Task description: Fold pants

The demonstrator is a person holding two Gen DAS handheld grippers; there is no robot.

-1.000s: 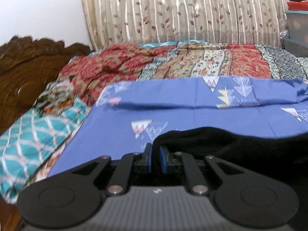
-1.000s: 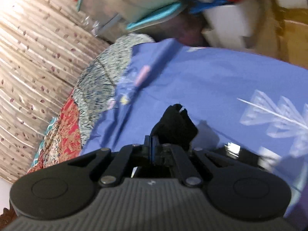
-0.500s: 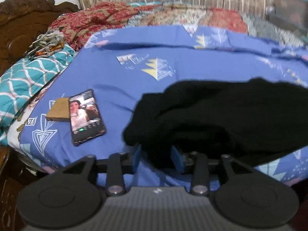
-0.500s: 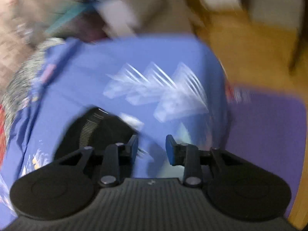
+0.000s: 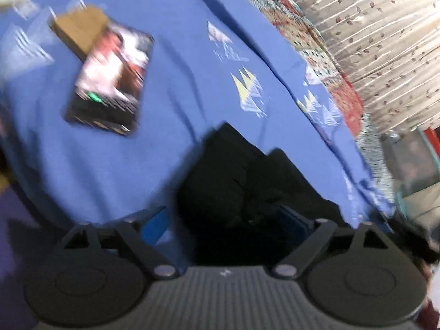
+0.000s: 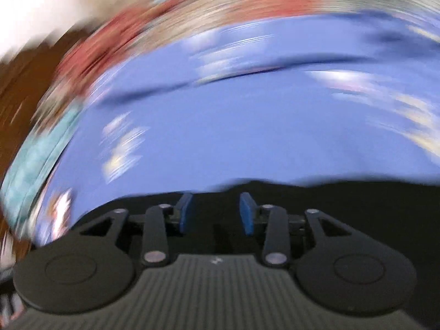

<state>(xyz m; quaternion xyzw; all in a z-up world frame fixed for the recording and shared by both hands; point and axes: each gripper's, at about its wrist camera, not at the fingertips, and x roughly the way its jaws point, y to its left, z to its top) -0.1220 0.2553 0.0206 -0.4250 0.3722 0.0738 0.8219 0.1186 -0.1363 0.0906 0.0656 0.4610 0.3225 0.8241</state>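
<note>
The black pants (image 5: 247, 181) lie bunched on the blue bedsheet (image 5: 170, 110) near the bed's front edge. My left gripper (image 5: 222, 220) is open, its blue pads wide apart, with the pants' near end lying between them. In the right wrist view, heavily blurred, my right gripper (image 6: 216, 213) is open and empty just above the black pants (image 6: 343, 195), which fill the lower edge under it.
A phone with a lit screen (image 5: 110, 79) lies on a brown card (image 5: 79, 30) on the sheet, left of the pants. A patterned red quilt (image 5: 316, 52) and a beige curtain (image 5: 379, 35) lie beyond. A wooden headboard (image 6: 19, 77) shows in the right wrist view.
Both grippers went from shut on the pants to open, letting the cloth go onto the bed. The left view has swung and tilted; the right gripper has swung fast to face across the bed.
</note>
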